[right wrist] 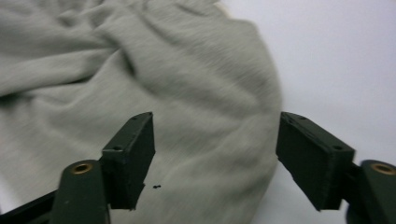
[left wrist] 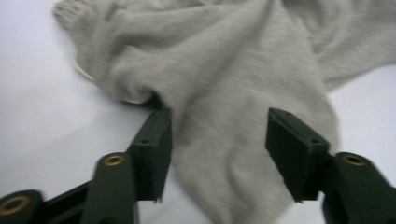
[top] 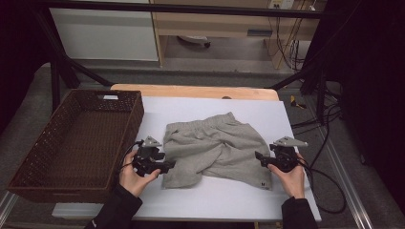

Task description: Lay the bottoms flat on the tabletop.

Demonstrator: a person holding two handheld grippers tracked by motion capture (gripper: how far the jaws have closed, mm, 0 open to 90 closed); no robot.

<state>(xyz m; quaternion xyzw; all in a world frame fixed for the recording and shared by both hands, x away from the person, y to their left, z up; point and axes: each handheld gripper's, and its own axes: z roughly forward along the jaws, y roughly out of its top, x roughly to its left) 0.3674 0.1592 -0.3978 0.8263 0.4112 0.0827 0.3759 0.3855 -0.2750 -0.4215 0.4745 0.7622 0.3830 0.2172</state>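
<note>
A pair of grey shorts (top: 215, 148) lies crumpled on the white board (top: 215, 198), waistband toward the far side. My left gripper (top: 169, 165) sits at the shorts' left leg, held in a hand. In the left gripper view the shorts (left wrist: 224, 79) pass under and between the spread jaws of the left gripper (left wrist: 218, 135), and the pads do not press on the cloth. My right gripper (top: 259, 157) is at the shorts' right edge. In the right gripper view the right gripper (right wrist: 215, 144) stands open over the rounded edge of the shorts (right wrist: 187, 84).
A large brown wicker basket (top: 131, 126) stands empty at the left, against the board's edge. A wooden table edge (top: 191, 90) shows behind the board. Black cables (top: 325, 176) trail off to the right. White board surface shows in front of the shorts.
</note>
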